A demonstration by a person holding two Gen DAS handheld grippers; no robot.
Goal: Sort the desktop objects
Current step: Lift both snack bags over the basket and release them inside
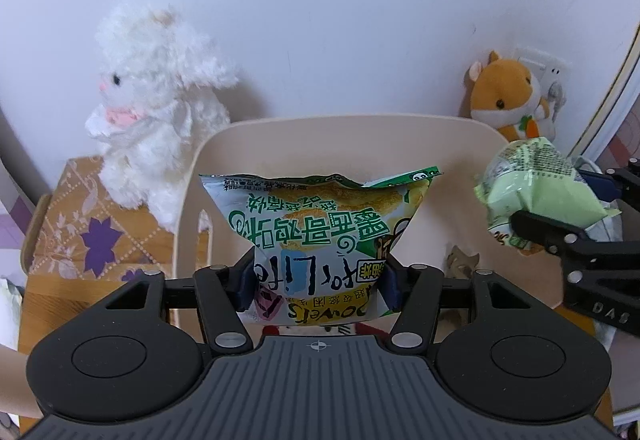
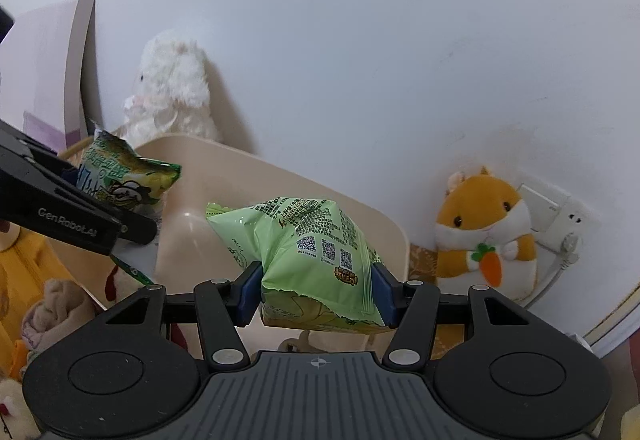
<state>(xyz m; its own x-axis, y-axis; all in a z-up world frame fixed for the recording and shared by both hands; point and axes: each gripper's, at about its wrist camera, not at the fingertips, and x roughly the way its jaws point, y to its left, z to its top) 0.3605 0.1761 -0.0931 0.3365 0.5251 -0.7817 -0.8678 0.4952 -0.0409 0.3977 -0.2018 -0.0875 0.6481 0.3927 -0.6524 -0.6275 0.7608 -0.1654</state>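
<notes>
Both tongs clamped on snack bags: left tongs (image 1: 316, 290) holding silver bag (image 1: 316, 224) over beige bin (image 1: 460, 179); right tongs (image 2: 318, 294) with green bag (image 2: 316, 252) nearer its right rim.

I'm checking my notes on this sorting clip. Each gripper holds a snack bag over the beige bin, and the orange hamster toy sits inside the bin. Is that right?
Not quite. The orange hamster toy is not inside the beige bin; it sits outside it, against the wall, as the right wrist view shows. The rest stands: the left gripper and right gripper each hold a snack bag at the bin.
</notes>
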